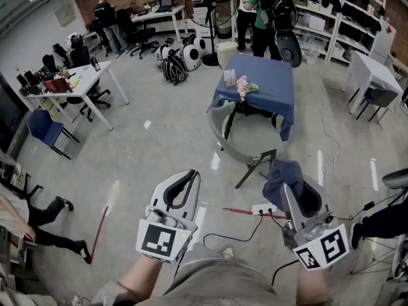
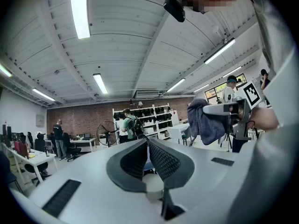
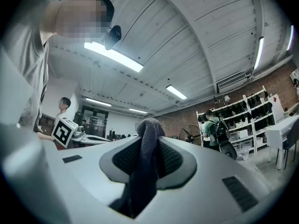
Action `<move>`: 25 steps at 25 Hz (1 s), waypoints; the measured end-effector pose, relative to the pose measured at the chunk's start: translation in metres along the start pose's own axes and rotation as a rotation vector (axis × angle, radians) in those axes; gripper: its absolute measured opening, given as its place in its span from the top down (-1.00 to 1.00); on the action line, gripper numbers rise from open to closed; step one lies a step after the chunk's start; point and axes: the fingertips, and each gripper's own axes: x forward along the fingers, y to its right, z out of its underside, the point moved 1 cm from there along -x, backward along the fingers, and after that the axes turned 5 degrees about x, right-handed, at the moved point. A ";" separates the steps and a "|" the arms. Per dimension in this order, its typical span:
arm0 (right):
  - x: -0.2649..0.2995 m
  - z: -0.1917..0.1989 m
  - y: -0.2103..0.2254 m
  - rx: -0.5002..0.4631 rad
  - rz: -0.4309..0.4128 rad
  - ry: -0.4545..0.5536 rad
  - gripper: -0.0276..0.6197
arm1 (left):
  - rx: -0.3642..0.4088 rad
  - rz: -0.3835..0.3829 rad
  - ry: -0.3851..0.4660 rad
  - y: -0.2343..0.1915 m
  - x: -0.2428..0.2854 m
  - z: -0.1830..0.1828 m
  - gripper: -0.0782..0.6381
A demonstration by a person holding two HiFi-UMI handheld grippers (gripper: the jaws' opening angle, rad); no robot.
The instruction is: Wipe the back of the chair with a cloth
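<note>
A pale grey-green shell chair [image 1: 218, 125] stands on the floor ahead of me, pushed against a table draped in blue [image 1: 264, 85]. My right gripper [image 1: 286, 182] is shut on a blue-grey cloth [image 1: 282, 173], which bunches out past the jaw tips short of the chair. In the right gripper view the cloth [image 3: 148, 139] runs down between the two dark pads. My left gripper [image 1: 192, 173] is shut with nothing in it, held level to the left of the right one. In the left gripper view its jaws [image 2: 148, 141] meet, with the cloth [image 2: 203, 123] off to the right.
A white power strip [image 1: 264, 209] and black cables lie on the floor between me and the chair. Flowers [image 1: 245, 88] and a small box sit on the blue table. A standing fan [image 1: 210, 5], shelves, people, white desks [image 1: 80, 81] and a blue chair [image 1: 43, 126] ring the room.
</note>
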 end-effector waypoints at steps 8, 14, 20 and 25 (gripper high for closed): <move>-0.001 -0.007 0.009 0.029 0.016 0.013 0.58 | -0.002 0.009 -0.004 0.002 0.006 -0.006 0.70; -0.002 -0.002 0.011 0.027 0.023 -0.004 0.58 | -0.002 0.012 -0.020 0.004 0.008 0.000 0.70; -0.007 -0.001 0.017 0.051 0.023 -0.002 0.60 | -0.008 0.020 -0.013 0.010 0.011 0.000 0.70; -0.010 -0.004 0.018 0.040 0.023 0.002 0.60 | 0.011 0.015 0.016 0.008 0.009 -0.009 0.70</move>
